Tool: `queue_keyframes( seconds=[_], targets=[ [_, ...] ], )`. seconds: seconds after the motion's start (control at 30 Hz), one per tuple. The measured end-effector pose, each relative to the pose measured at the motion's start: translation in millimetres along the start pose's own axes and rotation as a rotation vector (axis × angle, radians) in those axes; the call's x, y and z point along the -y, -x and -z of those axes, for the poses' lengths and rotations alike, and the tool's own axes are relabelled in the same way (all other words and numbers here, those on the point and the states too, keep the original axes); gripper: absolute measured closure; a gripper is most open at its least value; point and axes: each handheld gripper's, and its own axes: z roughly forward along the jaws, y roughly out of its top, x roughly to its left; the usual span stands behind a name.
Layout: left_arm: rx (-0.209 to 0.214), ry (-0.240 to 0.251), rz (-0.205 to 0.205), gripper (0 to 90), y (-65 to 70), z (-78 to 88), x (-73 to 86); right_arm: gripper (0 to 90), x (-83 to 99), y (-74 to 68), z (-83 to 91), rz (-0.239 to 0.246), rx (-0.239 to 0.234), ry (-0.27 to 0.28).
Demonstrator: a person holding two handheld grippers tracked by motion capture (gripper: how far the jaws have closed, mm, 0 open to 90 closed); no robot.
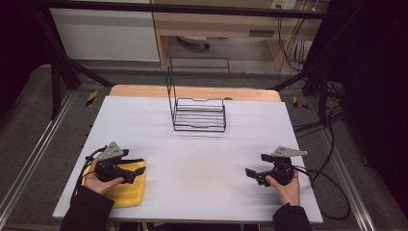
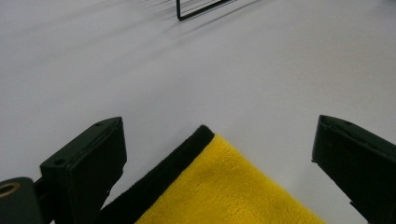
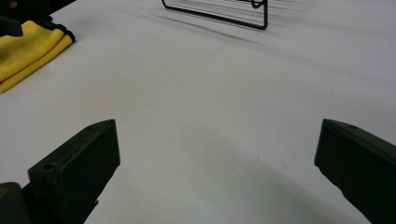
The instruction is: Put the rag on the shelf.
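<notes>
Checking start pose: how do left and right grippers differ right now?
The left gripper hovers over the yellow cloth, a cloth corner lying between its jaws; the right gripper has only bare white table between its jaws. Left sits at the near-left, right at the near-right. Both are open, holding nothing, each aimed toward the table's middle.

Fluffy yellow cloth (image 2: 233, 191) with black trim, thin black wire rack (image 1: 199, 114), matt white tabletop (image 1: 202, 159).

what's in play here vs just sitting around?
In play:
- yellow cloth, folded, under the left tongs, which are open above its corner
- wire rack, empty, at the far side of the table

Sitting around:
- right tongs, open over bare table
- shelving and cables beyond the table
</notes>
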Motion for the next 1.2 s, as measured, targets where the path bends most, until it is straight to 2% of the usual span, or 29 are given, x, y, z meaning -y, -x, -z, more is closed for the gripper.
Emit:
queue_keyframes(
  seconds=[0.27, 0.43, 0.57, 0.67, 0.87, 0.97, 1.1, 1.2],
  targets=[
    [0.007, -0.007, -0.009, 3.0, 4.5, 1.9, -2.5, 0.7, 0.4, -0.2, 0.3, 0.007, 0.004, -0.002],
    [0.002, -0.021, -0.026, 3.3, 13.2, 5.1, -5.3, 0.7, 0.2, -0.4, -0.1, 0.005, 0.011, -0.006],
    [-0.004, -0.032, -0.015, 5.0, 17.8, 6.9, -6.6, 0.7, 0.6, -0.5, -0.2, 0.006, 0.013, -0.016],
    [-0.007, -0.048, -0.005, 7.4, 24.8, 9.1, -6.3, 0.6, 0.7, -0.6, -0.5, 0.008, 0.015, -0.019],
    [-0.013, -0.1, -0.032, 12.8, 39.5, 10.9, -1.5, 0.9, 1.0, -0.7, -1.1, 0.008, 0.021, -0.025],
    [-0.019, -0.12, -0.031, 18.5, 44.0, 10.9, 2.6, 0.8, 1.2, -1.0, -1.6, 0.008, 0.021, -0.035],
    [-0.004, -0.14, -0.002, 33.1, 47.4, 13.2, 9.0, 0.9, 1.2, -0.9, -1.4, 0.006, 0.023, -0.034],
    [0.002, -0.163, -0.006, 43.2, 52.3, 14.8, 12.2, 0.9, 1.2, -0.8, -1.5, 0.007, 0.024, -0.035]
  ],
)
